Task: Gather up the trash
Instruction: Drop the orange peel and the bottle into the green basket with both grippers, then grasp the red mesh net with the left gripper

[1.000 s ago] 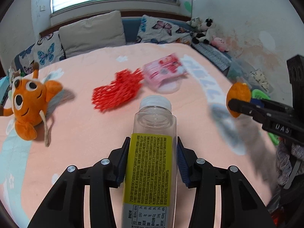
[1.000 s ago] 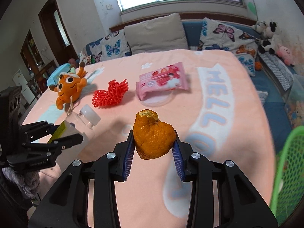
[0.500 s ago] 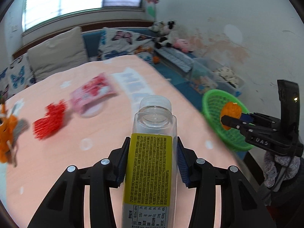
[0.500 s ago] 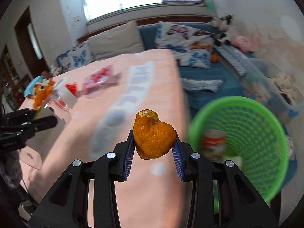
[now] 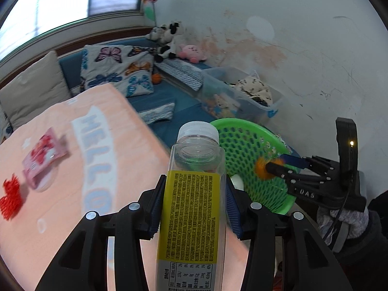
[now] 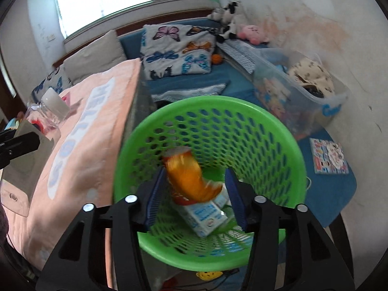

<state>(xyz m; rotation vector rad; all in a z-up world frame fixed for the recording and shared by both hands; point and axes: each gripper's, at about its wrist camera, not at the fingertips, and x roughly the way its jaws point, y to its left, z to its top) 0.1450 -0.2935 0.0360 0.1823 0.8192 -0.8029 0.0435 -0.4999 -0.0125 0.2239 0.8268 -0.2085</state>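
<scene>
Orange peel (image 6: 191, 174), blurred and seemingly falling, sits between the spread jaws of the right hand-held gripper (image 6: 194, 194) above the green basket (image 6: 278, 131). Left hand-held gripper (image 5: 194, 208) clamps the empty bottle (image 5: 191, 194); dropping it in looks next.

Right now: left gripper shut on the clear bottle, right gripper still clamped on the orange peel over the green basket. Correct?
Not quite. In the right wrist view the right gripper is open, and the orange peel, blurred, is free between its fingers, dropping into the green basket. The left gripper is indeed shut on the clear bottle.
</scene>
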